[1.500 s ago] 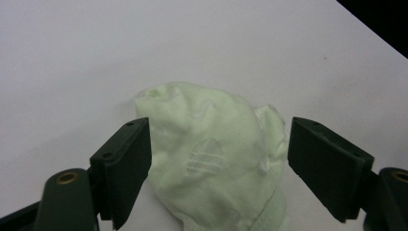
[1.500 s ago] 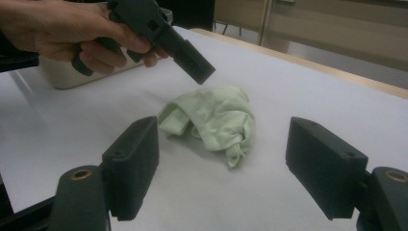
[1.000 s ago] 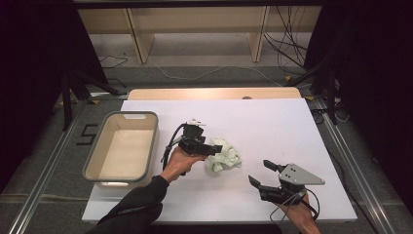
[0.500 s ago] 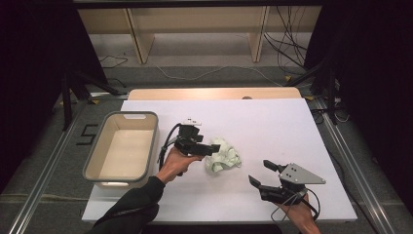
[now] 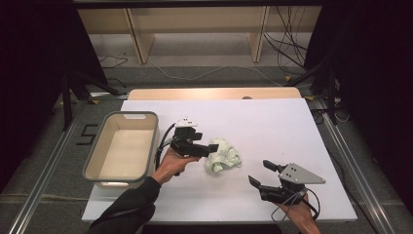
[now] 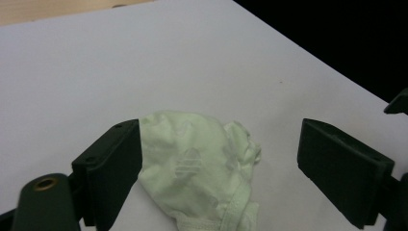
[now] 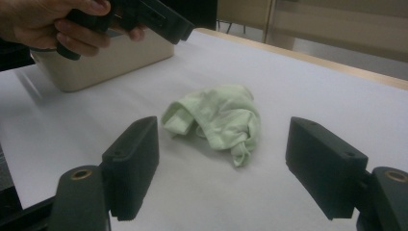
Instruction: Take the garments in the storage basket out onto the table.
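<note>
A crumpled pale green cloth [image 5: 223,155] lies on the white table sheet [image 5: 272,122] near its middle. My left gripper [image 5: 202,149] hovers just left of the cloth, pointing at it, with its jaws wide apart. In the left gripper view the cloth [image 6: 197,173] lies beyond and between the open fingers [image 6: 113,163], untouched. My right gripper [image 5: 265,174] rests near the front right of the sheet, open and empty. In the right gripper view the cloth [image 7: 219,118] lies a short way ahead of the spread fingers [image 7: 132,163], and the other hand holds its gripper [image 7: 149,17] above the table.
A beige rectangular bin [image 5: 122,148] stands empty on the left side of the sheet, close behind the left hand; its wall [image 7: 106,57] appears in the right gripper view too. A wooden strip [image 5: 214,93] borders the far edge. Cables lie on the floor beyond.
The left hand has shifted only slightly beside the cloth. The cloth and the right gripper stay where they were.
</note>
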A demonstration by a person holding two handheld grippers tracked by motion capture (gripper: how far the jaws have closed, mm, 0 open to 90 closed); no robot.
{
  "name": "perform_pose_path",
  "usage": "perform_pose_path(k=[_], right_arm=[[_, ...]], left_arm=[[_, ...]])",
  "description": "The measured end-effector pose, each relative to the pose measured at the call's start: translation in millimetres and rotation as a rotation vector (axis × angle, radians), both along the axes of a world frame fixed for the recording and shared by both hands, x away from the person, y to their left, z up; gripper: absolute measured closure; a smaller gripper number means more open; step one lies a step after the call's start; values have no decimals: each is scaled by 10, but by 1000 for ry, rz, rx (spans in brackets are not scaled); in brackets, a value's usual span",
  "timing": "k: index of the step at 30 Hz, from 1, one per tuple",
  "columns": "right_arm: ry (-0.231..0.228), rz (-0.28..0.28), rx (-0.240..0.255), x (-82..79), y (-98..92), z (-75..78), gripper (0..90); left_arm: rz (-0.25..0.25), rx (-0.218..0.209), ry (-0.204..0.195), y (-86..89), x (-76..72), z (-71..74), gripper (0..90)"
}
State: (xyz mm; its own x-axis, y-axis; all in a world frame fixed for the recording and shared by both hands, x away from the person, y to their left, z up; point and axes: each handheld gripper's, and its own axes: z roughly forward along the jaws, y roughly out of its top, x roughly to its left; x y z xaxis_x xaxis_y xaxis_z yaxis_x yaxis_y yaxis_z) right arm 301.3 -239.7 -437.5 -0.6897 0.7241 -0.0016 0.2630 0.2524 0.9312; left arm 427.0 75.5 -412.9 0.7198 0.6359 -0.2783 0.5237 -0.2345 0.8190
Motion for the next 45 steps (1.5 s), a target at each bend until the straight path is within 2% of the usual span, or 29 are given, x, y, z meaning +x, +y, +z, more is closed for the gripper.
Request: perform_pose_path(k=[4, 10, 15, 24, 40, 45], right_arm=[[3, 0, 3, 3, -1, -4, 281], [7, -2, 4, 2, -4, -3, 281], [6, 3, 8, 4, -3, -5, 281], [12, 0, 12, 3, -7, -3, 281], [16, 7, 24, 12, -10, -6, 281], [17, 8, 27, 13, -10, -5, 281]], left_arm=[[-17, -32, -37, 17, -57, 32, 152], [-37, -25, -91, 15, -142, 72, 151], [-49, -35, -113, 47, -195, 94, 151], [-72, -50, -139, 77, -285, 114, 151], [-45, -90, -177, 189, -456, 124, 151], [-39, -119, -166, 251, -502, 116, 151]])
